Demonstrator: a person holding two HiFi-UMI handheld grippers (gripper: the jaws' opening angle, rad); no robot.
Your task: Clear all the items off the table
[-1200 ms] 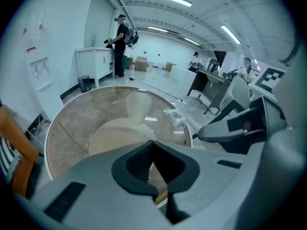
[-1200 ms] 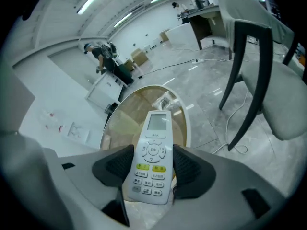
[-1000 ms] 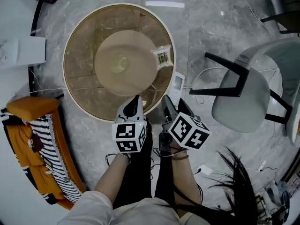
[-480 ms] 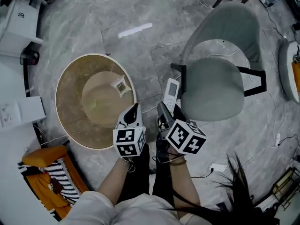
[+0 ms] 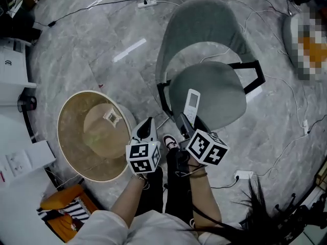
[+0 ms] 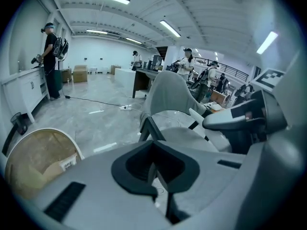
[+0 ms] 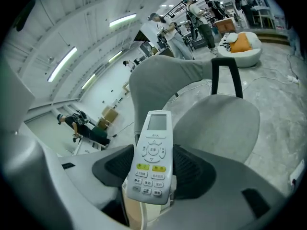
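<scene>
- White remote control (image 7: pixel 152 157), with a small screen at its far end and two yellow buttons mid-body, is clamped at its lower end between the dark ribbed pads of the right gripper (image 5: pixel 185 122). The pads press on both long edges.
- From the head view, the screen end of the remote control projects forward and is seen against the near edge of the seat of a grey chair (image 5: pixel 214 86). Whether it touches the seat cannot be told.
- Left gripper (image 5: pixel 147 122): jaws are together, tapering to one point, with nothing between them. The left gripper view confirms the dark pads meet along a narrow seam.
- Both grippers sit side by side just ahead of the person's legs, and each carries its marker cube facing up.
- Round table (image 5: pixel 76 147), tan with a pale rim, stands at the left of the left gripper, well apart from the remote control. A barcode label (image 5: pixel 111 117) lies on its inner disc.
- Grey marbled floor (image 5: pixel 102 50) carries a white power strip (image 5: pixel 144 4) with a black cable at the far side.
- In the left gripper view, a person (image 6: pixel 50 56) stands at a counter at the far left of the room.
</scene>
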